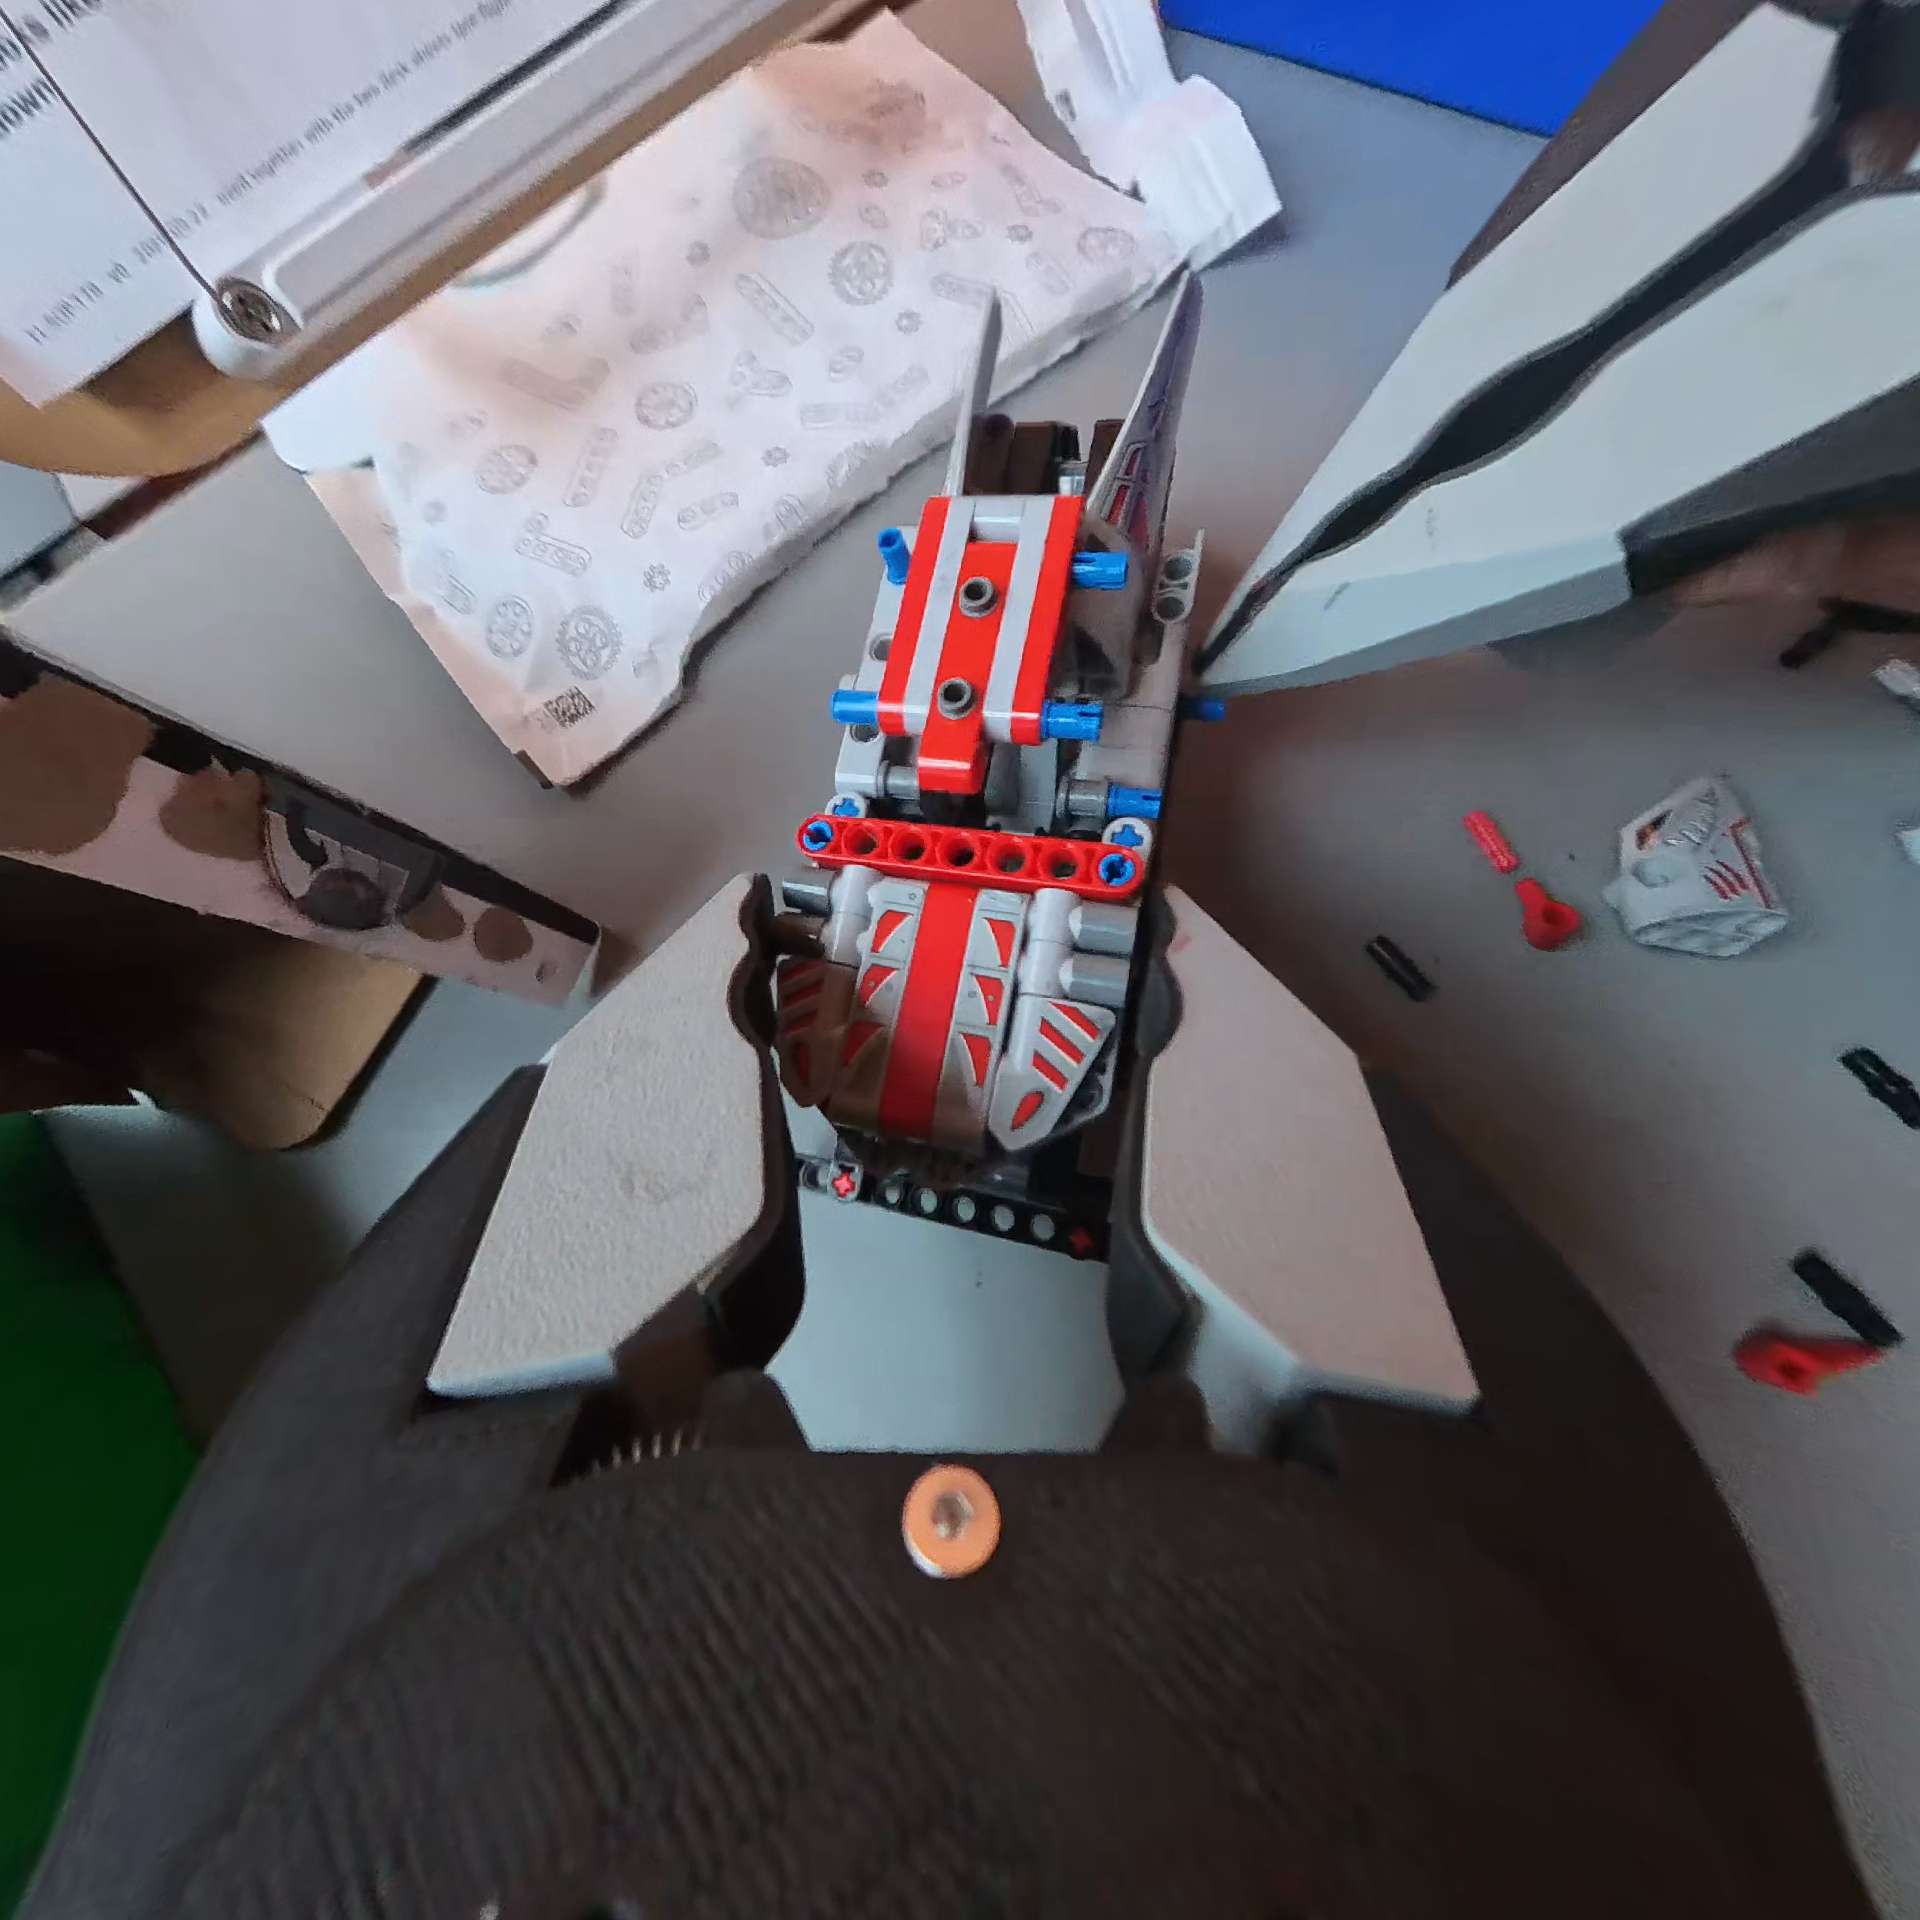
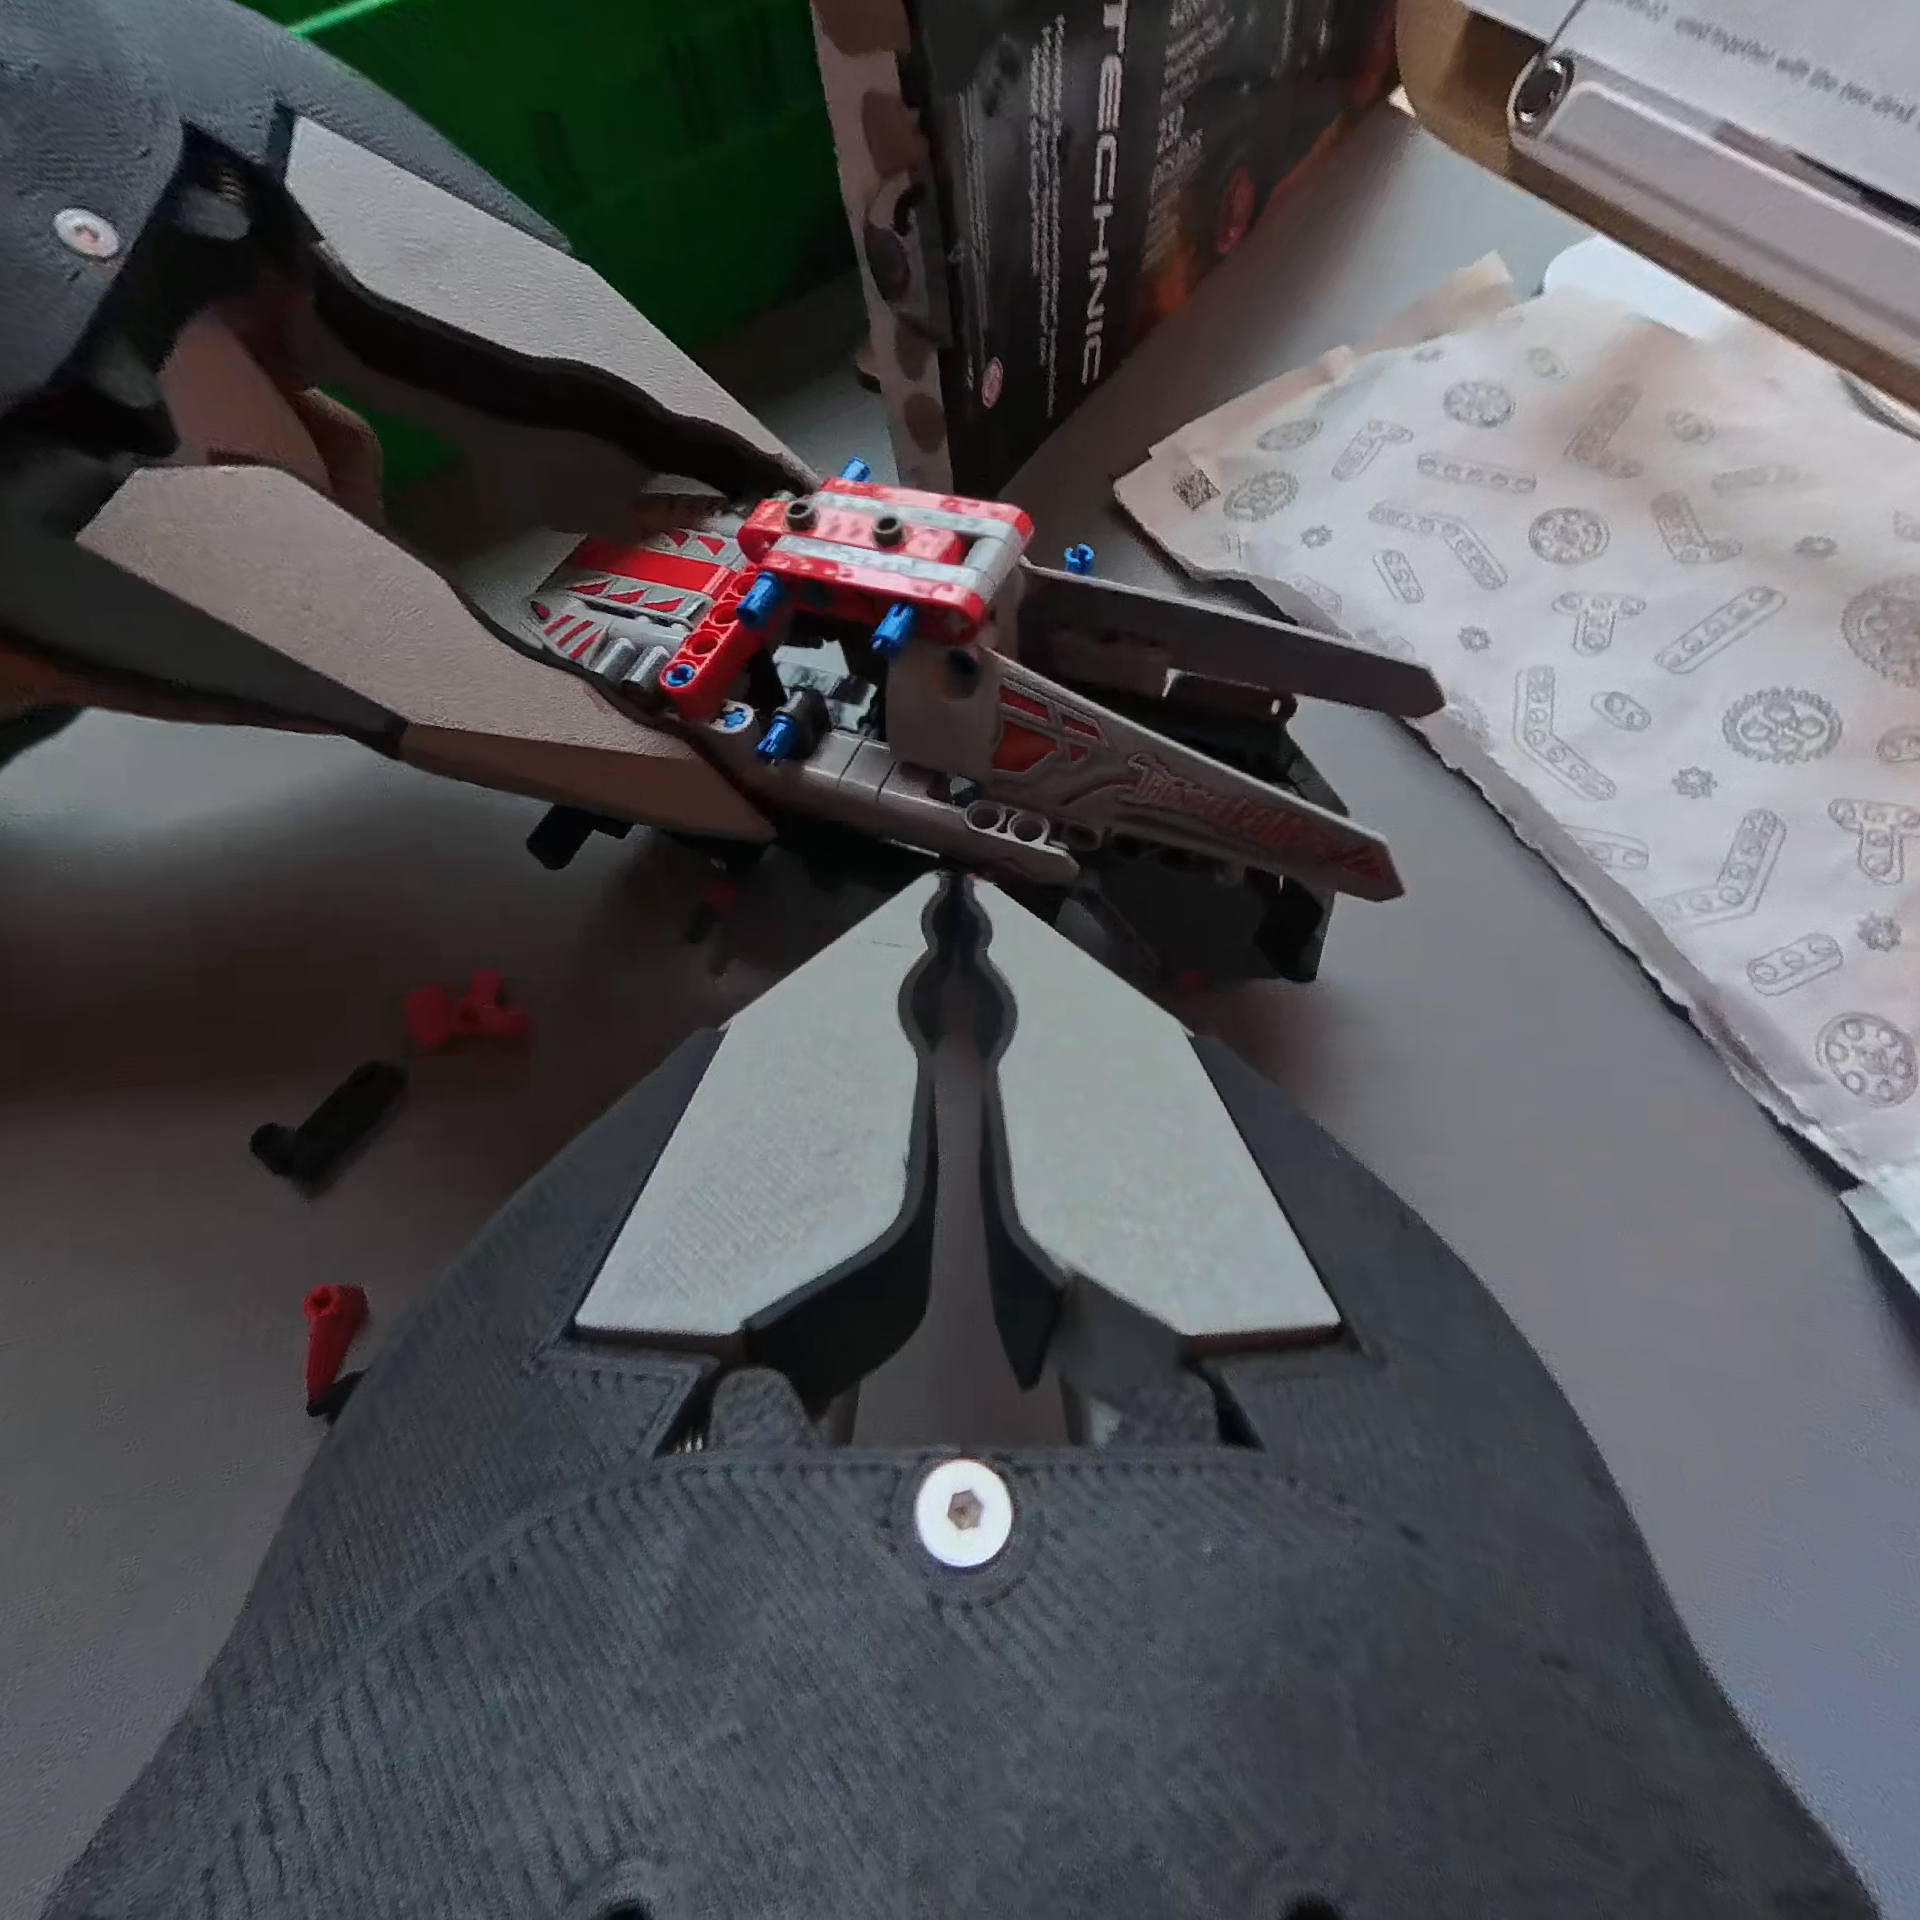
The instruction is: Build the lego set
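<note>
A red, grey and black lego vehicle model [image 1: 966, 634] with blue pins stands on the grey table. My left gripper [image 1: 956, 914] is shut on its front hood, one finger on each side. It also shows in the right wrist view [image 2: 774, 649], clamped around the model [image 2: 894, 561]. My right gripper [image 2: 951, 883] is shut, its tips touching the model's side by a grey beam [image 2: 1023, 826]. I see nothing held between the tips. In the left wrist view its tip [image 1: 1216, 670] meets the model's right side next to a blue pin [image 1: 1205, 710].
Loose parts lie to the right: a grey stickered panel [image 1: 1694, 883], red pieces [image 1: 1548, 920], black pins [image 1: 1397, 966]. More lie near my right gripper [image 2: 462, 1013]. A printed paper bag [image 2: 1610, 675], the set's box [image 2: 1039, 208] and a green bin [image 2: 623, 135] stand behind.
</note>
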Demonstrator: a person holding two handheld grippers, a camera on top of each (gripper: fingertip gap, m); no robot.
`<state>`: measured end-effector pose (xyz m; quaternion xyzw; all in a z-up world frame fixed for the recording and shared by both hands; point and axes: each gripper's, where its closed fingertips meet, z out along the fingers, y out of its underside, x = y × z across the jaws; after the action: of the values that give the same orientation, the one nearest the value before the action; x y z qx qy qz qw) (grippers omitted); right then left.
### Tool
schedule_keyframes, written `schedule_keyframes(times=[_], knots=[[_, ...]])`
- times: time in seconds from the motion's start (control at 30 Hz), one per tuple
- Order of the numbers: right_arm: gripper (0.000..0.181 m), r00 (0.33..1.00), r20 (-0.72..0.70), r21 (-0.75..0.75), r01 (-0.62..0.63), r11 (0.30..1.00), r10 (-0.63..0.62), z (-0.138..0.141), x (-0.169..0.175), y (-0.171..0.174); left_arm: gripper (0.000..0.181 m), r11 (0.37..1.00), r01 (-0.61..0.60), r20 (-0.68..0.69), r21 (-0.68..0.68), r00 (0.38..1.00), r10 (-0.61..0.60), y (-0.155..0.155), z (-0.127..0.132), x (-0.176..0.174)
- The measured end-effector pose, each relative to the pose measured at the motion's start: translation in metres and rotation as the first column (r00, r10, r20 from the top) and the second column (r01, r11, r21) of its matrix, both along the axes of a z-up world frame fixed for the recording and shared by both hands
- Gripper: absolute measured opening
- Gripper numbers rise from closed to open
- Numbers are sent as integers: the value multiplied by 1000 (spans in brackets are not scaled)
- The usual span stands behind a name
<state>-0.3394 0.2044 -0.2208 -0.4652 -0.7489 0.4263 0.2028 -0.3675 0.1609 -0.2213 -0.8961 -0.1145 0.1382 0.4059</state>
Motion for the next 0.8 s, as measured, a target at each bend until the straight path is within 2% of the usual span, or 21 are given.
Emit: schedule_keyframes(times=[0.1, 0.2, 0.23, 0.37, 0.43, 0.53, 0.6, 0.7, 0.8], knots=[[0, 998, 61, -67, -11, 998, 15, -5, 4, -1, 69, 1000, 7, -85, 21, 996, -6, 3, 0, 1], [0, 996, 85, -123, -9, 992, 19, -4, 5, 1, 69, 999, 41, -79, 10, 996, -40, 4, 0, 3], [0, 995, 93, -138, -10, 990, 23, -5, 6, 1, 76, 999, 49, -73, 14, 996, -48, 4, 2, 3], [0, 992, 126, -178, -7, 984, 30, -7, 7, 1, 77, 994, 100, -105, 47, 990, -95, 12, 19, 2], [0, 991, 129, -200, -6, 980, 32, -7, 7, 0, 78, 988, 152, -90, -12, 984, -152, 18, 12, 8], [0, 990, 137, -247, -10, 969, 45, -7, 6, -2, 83, 969, 159, -81, -188, 981, -177, 19, -13, 0], [1, 988, 142, -282, -11, 959, 53, -7, 5, -4, 89, 950, 175, -56, -260, 979, -195, 21, -27, -4], [2, 986, 158, -314, 3, 949, 49, -8, 3, -2, 87, 932, 210, -95, -296, 964, -248, 25, -28, -7], [2, 980, 191, -370, 24, 929, 50, -9, 4, -3, 86, 931, 202, -132, -303, 959, -251, 25, -27, -8]])
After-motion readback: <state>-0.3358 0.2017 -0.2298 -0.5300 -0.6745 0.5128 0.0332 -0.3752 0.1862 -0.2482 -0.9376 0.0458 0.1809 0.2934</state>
